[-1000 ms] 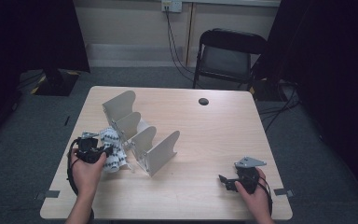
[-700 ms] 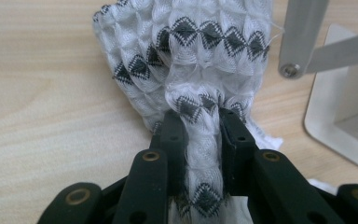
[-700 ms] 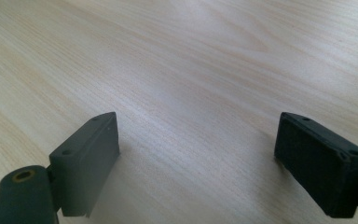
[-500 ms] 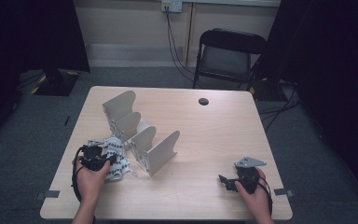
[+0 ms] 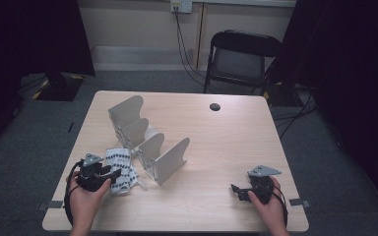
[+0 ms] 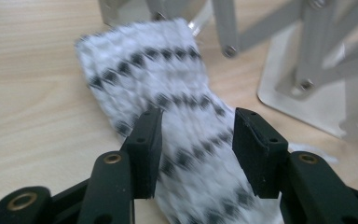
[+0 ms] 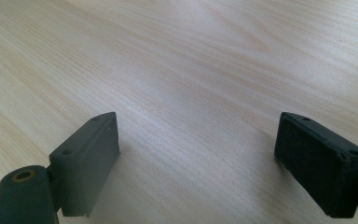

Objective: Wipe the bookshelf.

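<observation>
The patterned cloth (image 6: 177,121) is lying on the table (image 5: 216,147) just beside the folding rack (image 5: 147,142), and the left gripper (image 6: 196,140) jaws have just been opening, the cloth lying loose between them. The cloth is likely being dragged or snagged on the rack if the pads are catching the weave, while the right gripper (image 7: 196,158) is being held wide and empty over bare wood.

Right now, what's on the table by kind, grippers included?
Patterned cloth: 1
Grey divider rack: 1
Black round grommet: 1
Grippers: 2, left gripper and right gripper
Total: 5
</observation>
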`<state>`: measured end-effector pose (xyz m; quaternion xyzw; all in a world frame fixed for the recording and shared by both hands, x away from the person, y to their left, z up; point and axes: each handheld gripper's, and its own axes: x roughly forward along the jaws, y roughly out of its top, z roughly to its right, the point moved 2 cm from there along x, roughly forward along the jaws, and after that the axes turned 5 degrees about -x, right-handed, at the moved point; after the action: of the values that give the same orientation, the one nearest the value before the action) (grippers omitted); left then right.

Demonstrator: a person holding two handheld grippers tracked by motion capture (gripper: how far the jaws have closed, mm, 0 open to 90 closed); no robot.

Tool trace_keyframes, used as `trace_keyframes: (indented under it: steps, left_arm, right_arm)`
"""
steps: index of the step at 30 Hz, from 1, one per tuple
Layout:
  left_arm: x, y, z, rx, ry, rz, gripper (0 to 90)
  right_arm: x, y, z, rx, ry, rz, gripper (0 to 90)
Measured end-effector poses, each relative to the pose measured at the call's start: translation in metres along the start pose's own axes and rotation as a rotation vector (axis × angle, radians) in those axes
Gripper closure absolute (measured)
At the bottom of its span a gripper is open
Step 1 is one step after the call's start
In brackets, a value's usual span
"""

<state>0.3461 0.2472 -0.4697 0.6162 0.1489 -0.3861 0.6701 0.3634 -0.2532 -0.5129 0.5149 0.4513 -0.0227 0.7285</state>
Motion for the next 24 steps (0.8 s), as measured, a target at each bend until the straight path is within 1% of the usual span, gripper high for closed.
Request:
trace_keyframes:
  steps: [1, 3, 4, 5, 6, 7, 8, 10, 11, 12, 13, 14, 16, 18, 19, 21, 24]
  left_arm:
    - [0.001, -0.003, 0.002, 0.016, 0.003, -0.008, 53.0]
    - [0.006, -0.009, 0.005, 0.019, 0.003, -0.026, 53.5]
    - [0.008, -0.012, 0.006, 0.030, 0.017, -0.036, 53.6]
    - [0.010, -0.014, 0.006, 0.024, 0.026, -0.037, 53.5]
    - [0.013, -0.016, 0.007, 0.020, 0.022, -0.042, 53.2]
    - [0.015, -0.017, 0.007, 0.021, 0.028, -0.045, 52.6]
    - [0.017, -0.018, 0.008, 0.030, 0.035, -0.051, 52.2]
    - [0.021, -0.019, 0.009, 0.020, 0.030, -0.053, 50.8]
    - [0.021, -0.020, 0.009, 0.024, 0.036, -0.054, 50.5]
    - [0.022, -0.020, 0.009, 0.041, 0.044, -0.053, 50.8]
    - [0.023, -0.021, 0.011, 0.045, 0.051, -0.047, 51.5]
    - [0.023, -0.021, 0.011, 0.058, 0.056, -0.053, 52.2]
    - [0.023, -0.022, 0.011, 0.067, 0.071, -0.046, 56.0]
    - [0.023, -0.022, 0.010, 0.061, 0.080, -0.043, 62.3]
    - [0.023, -0.022, 0.010, 0.058, 0.091, -0.040, 65.0]
    - [0.023, -0.022, 0.010, 0.060, 0.096, -0.042, 69.1]
    - [0.023, -0.020, 0.012, 0.069, 0.100, -0.062, 76.4]
  right_arm:
    - [0.000, 0.000, 0.000, 0.000, 0.000, 0.000, 13.0]
    - [0.000, 0.000, 0.000, 0.000, 0.001, 0.000, 13.0]
    - [0.000, 0.000, 0.000, 0.000, 0.000, 0.000, 13.0]
    - [0.000, 0.000, 0.000, 0.000, 0.000, 0.000, 13.0]
    - [0.000, 0.000, 0.000, 0.000, 0.001, 0.000, 13.0]
    - [0.000, 0.000, 0.000, 0.000, 0.000, 0.000, 13.0]
    - [0.000, 0.000, 0.000, 0.001, 0.001, 0.000, 13.0]
    - [0.000, 0.000, 0.000, 0.000, 0.000, 0.000, 13.0]
    - [0.000, 0.000, 0.000, -0.001, 0.001, 0.001, 13.0]
    - [0.000, 0.000, 0.000, -0.001, 0.001, 0.001, 13.0]
    - [0.000, 0.000, 0.000, 0.000, 0.000, 0.000, 13.0]
    - [0.000, 0.000, 0.000, 0.000, 0.000, 0.000, 13.0]
    - [0.000, 0.000, 0.000, -0.001, 0.001, 0.001, 13.0]
    - [0.000, 0.000, 0.000, -0.001, 0.001, 0.001, 13.0]
    - [0.000, 0.000, 0.000, 0.000, 0.001, 0.000, 13.0]
    - [0.000, 0.000, 0.000, -0.001, 0.001, 0.001, 13.0]
    - [0.000, 0.000, 0.000, -0.001, 0.001, 0.001, 13.0]
